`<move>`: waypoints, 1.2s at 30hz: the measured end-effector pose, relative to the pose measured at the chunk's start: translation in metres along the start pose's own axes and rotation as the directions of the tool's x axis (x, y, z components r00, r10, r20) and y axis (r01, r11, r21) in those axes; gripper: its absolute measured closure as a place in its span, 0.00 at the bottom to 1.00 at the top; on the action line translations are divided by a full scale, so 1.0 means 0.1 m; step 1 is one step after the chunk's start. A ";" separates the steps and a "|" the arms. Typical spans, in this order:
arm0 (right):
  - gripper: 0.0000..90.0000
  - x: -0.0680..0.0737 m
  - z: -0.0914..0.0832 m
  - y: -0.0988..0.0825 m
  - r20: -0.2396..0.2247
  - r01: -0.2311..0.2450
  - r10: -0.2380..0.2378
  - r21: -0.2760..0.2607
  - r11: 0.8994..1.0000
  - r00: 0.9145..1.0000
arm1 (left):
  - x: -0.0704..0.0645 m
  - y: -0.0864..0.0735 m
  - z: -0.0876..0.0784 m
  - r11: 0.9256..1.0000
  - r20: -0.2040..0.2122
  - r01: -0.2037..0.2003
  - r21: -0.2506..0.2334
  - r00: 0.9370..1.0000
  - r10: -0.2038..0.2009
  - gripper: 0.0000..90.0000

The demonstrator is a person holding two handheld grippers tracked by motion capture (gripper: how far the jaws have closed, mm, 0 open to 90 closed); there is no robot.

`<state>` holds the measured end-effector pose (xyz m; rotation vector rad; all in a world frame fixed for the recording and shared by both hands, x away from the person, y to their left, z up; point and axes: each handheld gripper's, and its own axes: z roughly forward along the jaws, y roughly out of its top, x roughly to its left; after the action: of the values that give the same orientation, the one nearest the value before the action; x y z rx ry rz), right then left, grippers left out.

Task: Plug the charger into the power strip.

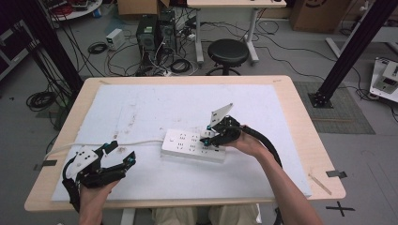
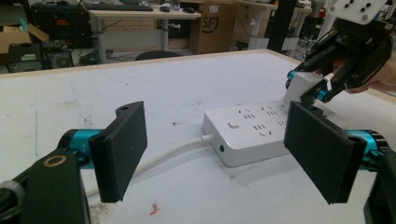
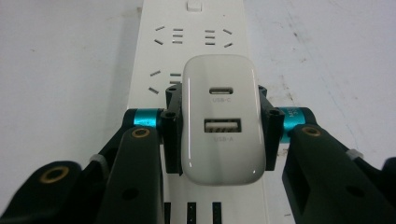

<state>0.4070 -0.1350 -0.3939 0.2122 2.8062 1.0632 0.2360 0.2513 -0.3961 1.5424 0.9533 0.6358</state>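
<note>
Right gripper (image 3: 219,126) clamped on a glossy white rounded USB charger block (image 3: 222,119), held over the long white plastic power strip (image 1: 192,146) lying mid-table on the white foam mat (image 1: 141,108). Left gripper (image 2: 219,154) empty, 2 jaws spread wide, near the strip's white cable (image 2: 173,151).

1. One white power strip (image 1: 192,146) is lying on the table — a single one, with one white cord (image 1: 117,144) running off it.
2. One white USB charger (image 3: 222,119) is sitting over the strip, showing two ports — one USB-C, one USB-A.
3. Two grippers are showing: the left gripper (image 1: 123,157) and the right gripper (image 1: 210,136).
4. One black stool (image 1: 228,51) is standing beyond the table.
</note>
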 end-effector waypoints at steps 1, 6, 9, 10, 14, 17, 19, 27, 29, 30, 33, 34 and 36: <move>0.71 -0.01 0.00 0.00 -0.006 -0.008 0.008 -0.001 1.000 1.000 | -0.01 0.01 0.00 1.000 0.003 -0.005 0.001 1.000 0.005 0.24; 0.71 -0.10 0.01 -0.03 -0.055 -0.051 0.049 -0.025 0.998 0.997 | -0.02 0.02 0.02 1.000 0.009 -0.011 -0.001 1.000 0.011 0.24; 0.71 -0.19 0.02 -0.06 -0.110 -0.096 0.091 -0.038 0.995 0.990 | -0.01 0.00 0.00 1.000 0.007 -0.005 0.000 1.000 0.005 0.24; 0.71 -0.19 0.02 -0.06 -0.110 -0.096 0.091 -0.038 0.995 0.990 | -0.01 0.00 0.00 1.000 0.007 -0.005 0.000 1.000 0.005 0.24; 0.71 -0.18 0.02 -0.05 -0.103 -0.073 0.070 -0.033 0.997 0.992 | -0.01 0.00 -0.01 1.000 0.004 -0.002 -0.002 1.000 0.002 0.24; 0.71 -0.14 0.02 -0.04 -0.081 -0.047 0.044 -0.035 0.998 0.996 | -0.01 0.00 0.00 1.000 0.003 -0.008 0.005 1.000 0.008 0.24; 0.71 -0.11 0.04 -0.02 -0.064 -0.017 0.015 -0.032 0.999 0.998 | -0.01 0.00 0.01 1.000 0.006 -0.003 0.001 1.000 0.003 0.24; 0.71 -0.11 0.10 -0.09 -0.065 -0.069 0.067 -0.025 0.997 0.996 | -0.01 0.11 0.01 1.000 0.010 -0.012 -0.011 1.000 0.013 0.24; 0.71 -0.12 0.10 -0.11 -0.071 -0.082 0.079 -0.035 0.996 0.994 | -0.02 0.12 0.01 1.000 0.009 -0.014 -0.014 1.000 0.014 0.24; 0.71 -0.13 0.11 -0.12 -0.078 -0.092 0.088 -0.046 0.995 0.993 | -0.02 0.12 0.01 1.000 0.010 -0.016 -0.017 1.000 0.016 0.24; 0.71 -0.15 0.11 -0.14 -0.091 -0.100 0.094 -0.061 0.993 0.991 | -0.02 0.12 0.01 1.000 0.010 -0.016 -0.017 1.000 0.016 0.24; 0.71 -0.15 0.11 -0.14 -0.091 -0.100 0.094 -0.061 0.993 0.991 | -0.04 0.07 0.01 1.000 0.011 -0.005 -0.010 1.000 0.005 0.24; 0.71 -0.13 0.12 -0.15 -0.083 -0.095 0.090 -0.065 0.993 0.993 | -0.04 0.05 0.00 1.000 0.009 -0.004 -0.006 1.000 0.004 0.24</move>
<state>0.4207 -0.1409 -0.4114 0.3014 2.8491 1.2122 0.2349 0.2481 -0.3910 1.5411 0.9403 0.6335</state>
